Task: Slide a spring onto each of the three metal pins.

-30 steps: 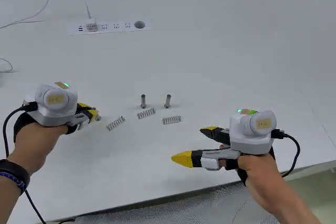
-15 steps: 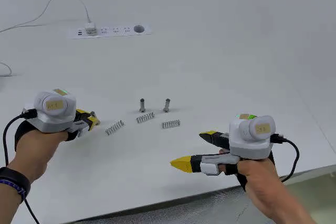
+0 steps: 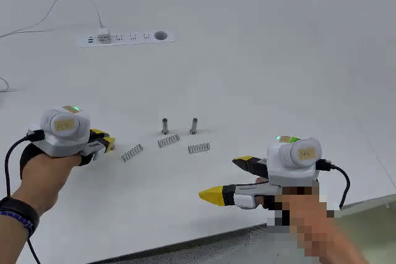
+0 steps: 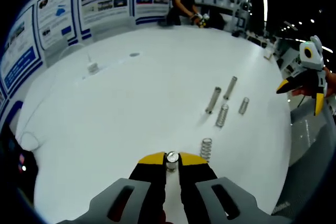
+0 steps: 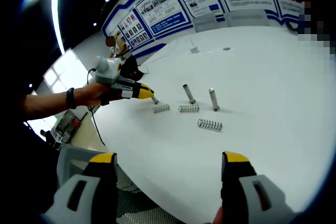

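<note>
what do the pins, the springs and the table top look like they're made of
Pins: metal, likely steel; smooth grey cylinders with a bright sheen.
Springs: thin silvery wire wound in coils, probably steel too.
Table top: plain matte white with no grain, maybe laminate or painted board; the look leaves it open.

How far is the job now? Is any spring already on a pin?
Done: nothing; all three springs lie loose on the table, and the two standing pins are bare. In hand: the left gripper is shut on the third pin; the right gripper is open and empty. Left: all three springs.
</note>
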### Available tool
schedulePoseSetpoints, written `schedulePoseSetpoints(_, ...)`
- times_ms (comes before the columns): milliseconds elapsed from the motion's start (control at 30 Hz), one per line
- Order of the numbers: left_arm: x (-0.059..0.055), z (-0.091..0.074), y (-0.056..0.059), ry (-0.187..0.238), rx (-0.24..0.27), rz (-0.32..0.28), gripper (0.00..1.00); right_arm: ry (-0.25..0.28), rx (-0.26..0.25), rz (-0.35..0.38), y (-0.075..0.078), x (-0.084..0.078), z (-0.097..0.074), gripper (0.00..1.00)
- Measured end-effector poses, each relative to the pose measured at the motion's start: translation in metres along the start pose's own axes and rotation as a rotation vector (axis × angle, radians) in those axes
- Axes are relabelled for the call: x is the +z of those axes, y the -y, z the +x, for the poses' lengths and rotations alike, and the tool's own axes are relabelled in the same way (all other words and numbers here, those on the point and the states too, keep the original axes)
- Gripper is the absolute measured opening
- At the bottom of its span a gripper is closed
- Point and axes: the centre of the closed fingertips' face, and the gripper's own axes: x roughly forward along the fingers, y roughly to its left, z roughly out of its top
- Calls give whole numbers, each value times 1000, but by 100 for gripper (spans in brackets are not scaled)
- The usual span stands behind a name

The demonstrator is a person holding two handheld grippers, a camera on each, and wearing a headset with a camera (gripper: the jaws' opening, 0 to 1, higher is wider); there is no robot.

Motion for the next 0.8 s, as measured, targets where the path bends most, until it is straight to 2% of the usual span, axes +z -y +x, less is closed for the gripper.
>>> schedulePoseSetpoints(200, 2, 1, 2, 2, 3, 8, 8, -4, -5, 5, 1, -3, -1, 83)
schedulePoseSetpoints(800, 26, 15, 9, 37, -18, 17, 8, -3, -16, 15, 5, -6, -4, 83)
